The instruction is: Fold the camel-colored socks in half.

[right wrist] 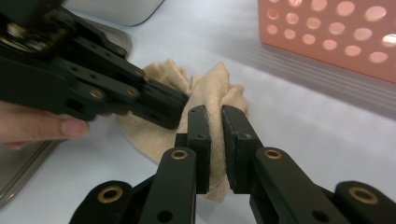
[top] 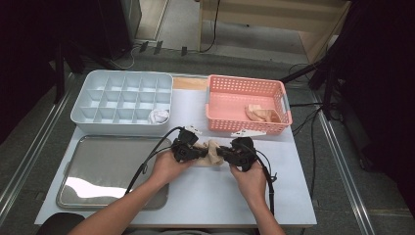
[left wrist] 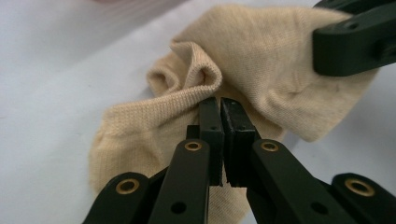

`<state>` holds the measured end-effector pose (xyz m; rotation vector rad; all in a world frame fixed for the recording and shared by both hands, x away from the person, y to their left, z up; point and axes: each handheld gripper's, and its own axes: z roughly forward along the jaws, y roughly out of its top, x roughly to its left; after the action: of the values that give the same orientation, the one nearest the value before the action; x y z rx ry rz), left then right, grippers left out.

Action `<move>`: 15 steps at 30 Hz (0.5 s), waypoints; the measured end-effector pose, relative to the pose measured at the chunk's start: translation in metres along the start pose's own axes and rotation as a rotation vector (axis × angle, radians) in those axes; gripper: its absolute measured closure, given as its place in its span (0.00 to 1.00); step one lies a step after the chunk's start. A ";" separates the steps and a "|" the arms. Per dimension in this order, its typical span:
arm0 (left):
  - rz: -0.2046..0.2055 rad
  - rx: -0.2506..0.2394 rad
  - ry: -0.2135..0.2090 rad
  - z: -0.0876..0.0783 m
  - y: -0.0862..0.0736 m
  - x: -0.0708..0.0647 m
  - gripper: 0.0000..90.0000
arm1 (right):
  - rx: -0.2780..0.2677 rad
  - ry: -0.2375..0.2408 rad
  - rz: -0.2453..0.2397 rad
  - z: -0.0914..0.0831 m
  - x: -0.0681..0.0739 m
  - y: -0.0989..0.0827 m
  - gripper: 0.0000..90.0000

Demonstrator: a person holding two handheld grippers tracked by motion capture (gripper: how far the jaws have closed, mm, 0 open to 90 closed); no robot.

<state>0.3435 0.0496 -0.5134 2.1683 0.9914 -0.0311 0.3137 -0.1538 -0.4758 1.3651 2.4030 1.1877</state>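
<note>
Sock pinched from both ends at mid-table

Table (top: 293, 196) with a white top carries everything, seen from the high view. A steel tray (top: 98, 171) lies at its near left corner, and behind it stands a pale blue divided box (top: 93, 98) with a white bundle (top: 158, 116) in its near right compartment. To the right of that box sits a pink basket (top: 230, 93) with a beige item (top: 262, 114) lying inside by its right wall.

Just in front of the basket, between the two hands, a crumpled beige sock (top: 210, 152) rests on the table top. The left gripper (top: 188, 152) comes at it from the left and the right gripper (top: 234, 154) from the right, tips facing each other.

In the left gripper view, the jaws of the left gripper (left wrist: 222, 105) are pressed together on a raised fold of the sock (left wrist: 187, 93). In the right gripper view, the right gripper (right wrist: 214, 114) has its jaws nipped onto a bunched ridge of the sock (right wrist: 210, 91), with cloth showing between the pads
</note>
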 end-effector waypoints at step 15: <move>-0.004 -0.003 -0.011 0.001 -0.001 0.004 0.99 | 0.008 0.031 -0.020 0.013 0.015 0.005 0.93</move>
<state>0.3457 0.0518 -0.5156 2.1612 0.9885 -0.0437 0.3147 -0.1337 -0.4776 1.3310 2.4395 1.2039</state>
